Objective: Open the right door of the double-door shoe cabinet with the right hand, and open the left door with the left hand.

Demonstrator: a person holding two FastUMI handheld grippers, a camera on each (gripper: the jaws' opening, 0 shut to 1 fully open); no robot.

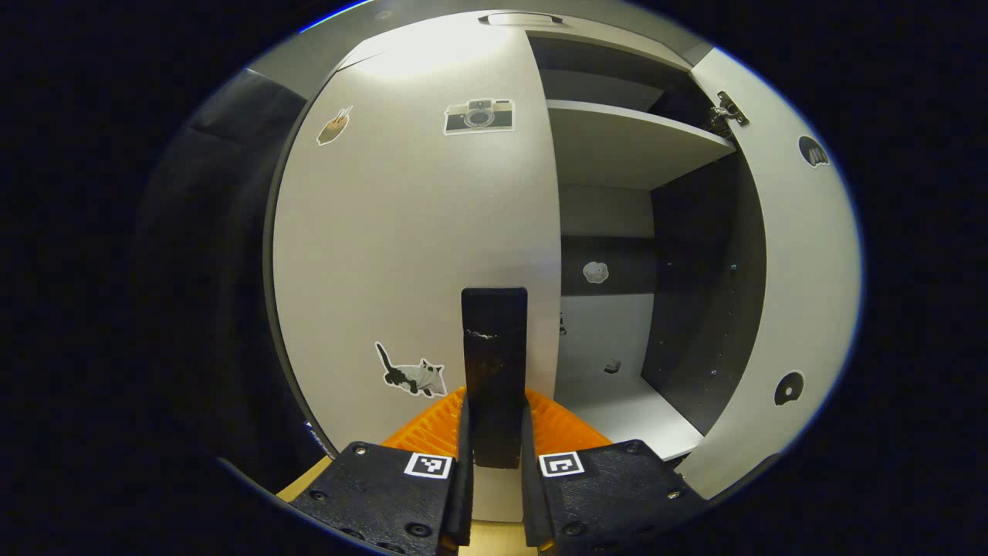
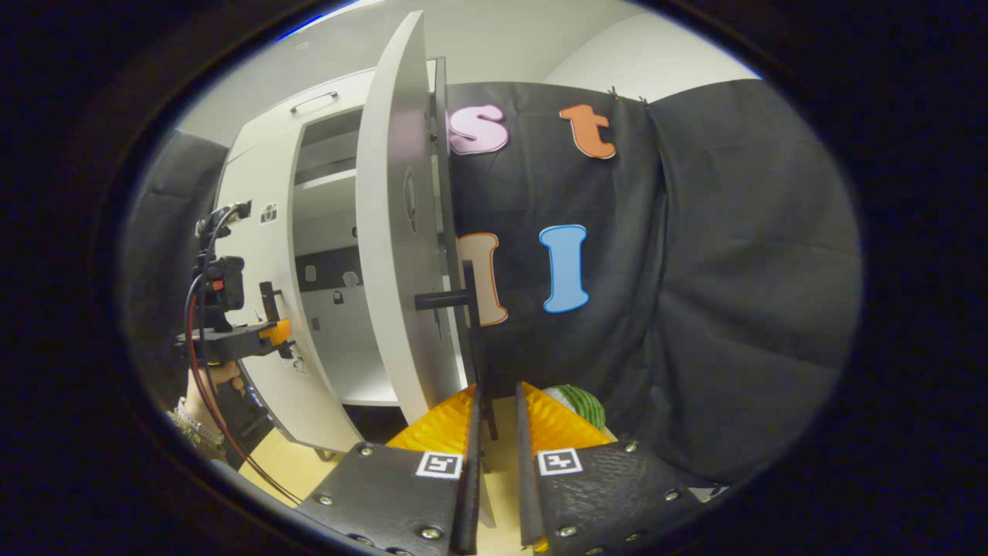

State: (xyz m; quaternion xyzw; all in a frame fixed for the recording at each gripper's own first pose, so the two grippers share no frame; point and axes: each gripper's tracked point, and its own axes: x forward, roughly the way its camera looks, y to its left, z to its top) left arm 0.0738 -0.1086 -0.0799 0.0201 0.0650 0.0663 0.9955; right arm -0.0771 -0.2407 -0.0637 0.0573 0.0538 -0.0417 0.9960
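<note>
The shoe cabinet's left door (image 1: pixel 417 232) is a pale panel with stickers, and it stands closed. Its dark upright handle (image 1: pixel 494 340) runs down between my left gripper's (image 1: pixel 494 463) fingers, which press on both of its sides. The right door (image 1: pixel 795 255) is swung wide open, baring the shelves (image 1: pixel 617 139). In the right gripper view that door (image 2: pixel 397 255) shows edge-on. Its thin handle (image 2: pixel 468 301) drops into the narrow gap of my right gripper (image 2: pixel 498 432), close to the left finger, with a slit of table showing beside it. The left gripper (image 2: pixel 231 332), held by a hand, shows at the left door.
The black cloth wall (image 2: pixel 695 270) hangs close behind the open right door. A green striped round object (image 2: pixel 579 403) lies by the wall, just past my right fingers. A wooden tabletop (image 2: pixel 285 463) runs in front of the cabinet.
</note>
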